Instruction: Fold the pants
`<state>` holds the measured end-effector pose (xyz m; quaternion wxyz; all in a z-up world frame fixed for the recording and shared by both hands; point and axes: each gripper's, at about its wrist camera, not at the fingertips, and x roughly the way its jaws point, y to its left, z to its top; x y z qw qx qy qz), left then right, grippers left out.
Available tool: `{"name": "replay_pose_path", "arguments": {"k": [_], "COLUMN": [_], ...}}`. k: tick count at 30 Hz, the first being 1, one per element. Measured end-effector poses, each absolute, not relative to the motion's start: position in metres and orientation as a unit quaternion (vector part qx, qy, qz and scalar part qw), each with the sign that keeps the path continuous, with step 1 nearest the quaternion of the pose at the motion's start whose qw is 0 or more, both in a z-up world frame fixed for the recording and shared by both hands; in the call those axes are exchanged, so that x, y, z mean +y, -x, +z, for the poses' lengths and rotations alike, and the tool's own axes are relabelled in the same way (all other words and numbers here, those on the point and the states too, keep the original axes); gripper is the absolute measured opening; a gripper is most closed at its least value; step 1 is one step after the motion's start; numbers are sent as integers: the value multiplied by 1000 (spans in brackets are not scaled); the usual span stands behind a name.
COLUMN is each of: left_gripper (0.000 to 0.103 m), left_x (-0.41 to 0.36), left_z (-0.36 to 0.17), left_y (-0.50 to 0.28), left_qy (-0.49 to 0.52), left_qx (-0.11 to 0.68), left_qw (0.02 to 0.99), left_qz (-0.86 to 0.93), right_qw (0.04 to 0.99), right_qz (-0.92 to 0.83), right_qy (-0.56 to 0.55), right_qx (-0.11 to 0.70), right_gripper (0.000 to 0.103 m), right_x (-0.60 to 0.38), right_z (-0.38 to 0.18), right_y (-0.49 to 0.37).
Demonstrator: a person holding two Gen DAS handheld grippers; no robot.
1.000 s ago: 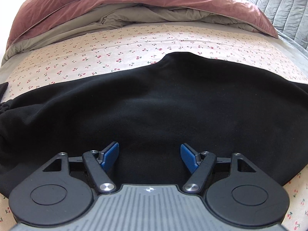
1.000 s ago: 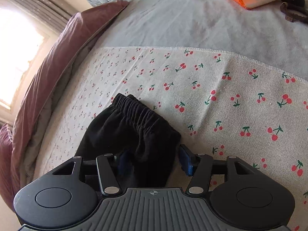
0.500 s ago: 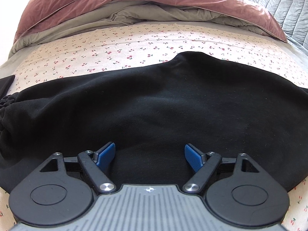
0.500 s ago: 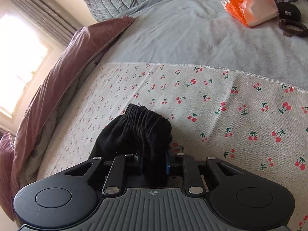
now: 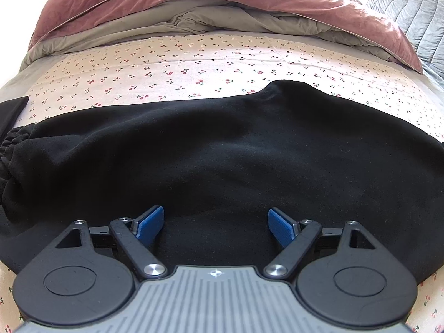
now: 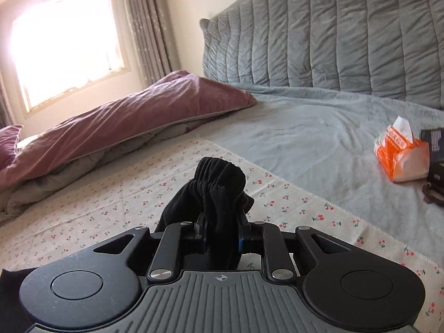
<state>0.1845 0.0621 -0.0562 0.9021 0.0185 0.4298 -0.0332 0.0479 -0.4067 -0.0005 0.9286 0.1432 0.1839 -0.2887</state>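
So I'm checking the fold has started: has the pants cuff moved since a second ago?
Yes. The cuff, clamped in the right gripper, has lifted off the cherry sheet.

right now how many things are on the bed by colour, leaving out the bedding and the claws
black: 3 - pants, held at the cuff by the right claw; a dark box; another dark item
orange: 1 - tissue pack
brown: 1 - small strap-like item
total: 5
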Motion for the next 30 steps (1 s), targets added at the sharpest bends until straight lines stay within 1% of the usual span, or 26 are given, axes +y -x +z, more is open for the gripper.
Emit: {"name": "replay_pose_path", "arguments": {"k": [2,4,6,9,14,17,19,20,21,23,26,30], "left_gripper": [83,83,83,83,83,83,83,83,83,83,83,83], "left_x": [65,69,71,73,75,78,77,76,74,69,60,47], "left_z": [-56,-54,-53,-52,-51,-51,-50,-50,-49,-48,-47,-50], "left_y": [-185,-185,-185,-184,-180,-179,-179,-179,-179,-178,-177,-177], "left_qy": [-10,2,15,42,65,82,92,96,99,110,129,153], "left_qx": [431,430,430,430,427,428,428,428,428,429,427,434], "left_qw": [902,902,902,901,899,897,895,894,893,890,884,872], "left_qz": [-33,-34,-35,-45,-67,-79,-87,-91,-95,-110,-139,-164], "right_qw": [952,970,981,975,930,920,925,928,932,936,932,923], "right_qz": [-257,-198,-128,-51,49,70,83,89,98,112,92,112], "right_qy": [-61,-3,49,143,259,278,247,225,199,168,203,216], "right_qx": [156,137,137,162,256,268,277,283,288,289,287,299], "right_gripper": [18,18,18,20,26,28,34,44,60,70,71,70], "right_x": [-369,-327,-283,-209,-124,-115,-128,-137,-144,-154,-153,-149], "right_z": [8,10,8,-11,-70,-78,-68,-63,-58,-51,-56,-69], "right_y": [-53,-57,-62,-74,-89,-84,-84,-85,-85,-83,-85,-88]}}
